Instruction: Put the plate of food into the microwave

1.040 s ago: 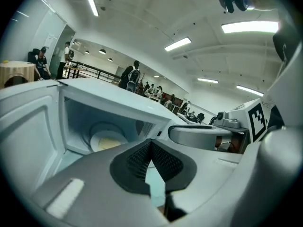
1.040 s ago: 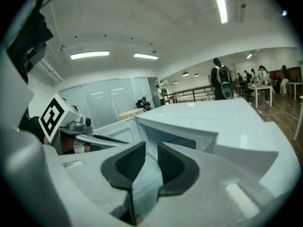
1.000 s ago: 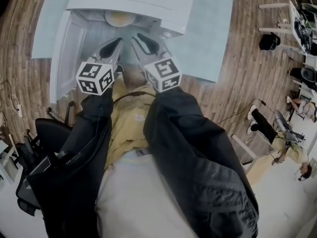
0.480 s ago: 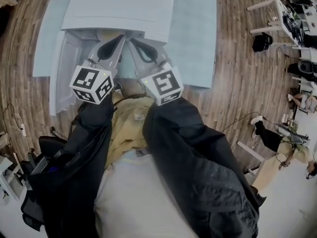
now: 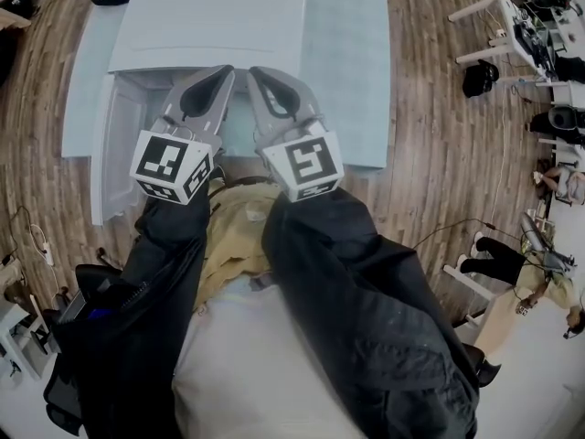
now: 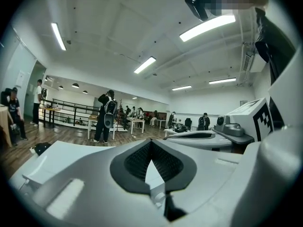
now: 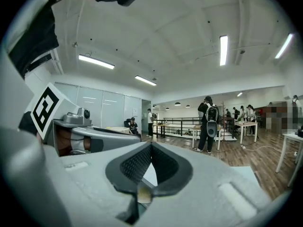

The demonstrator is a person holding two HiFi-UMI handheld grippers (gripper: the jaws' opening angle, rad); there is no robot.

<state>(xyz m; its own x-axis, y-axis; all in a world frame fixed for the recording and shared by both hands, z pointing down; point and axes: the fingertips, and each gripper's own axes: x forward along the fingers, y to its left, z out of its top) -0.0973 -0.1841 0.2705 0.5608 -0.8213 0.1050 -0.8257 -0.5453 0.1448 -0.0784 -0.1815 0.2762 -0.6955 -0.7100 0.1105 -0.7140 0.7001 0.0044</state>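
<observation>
We see left gripper (image 5: pixel 225 71) and right gripper (image 5: pixel 255 71) closed tight, empty; microwave (image 5: pixel 210 26) door (image 5: pixel 117 144) hangs open nearer the left.

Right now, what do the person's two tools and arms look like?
Both the left tool and right tool are pale grey tapered shells with black ribbed pads. Each carries a white cube printed with black square markers. Black jacket sleeves cover both arms.
</observation>
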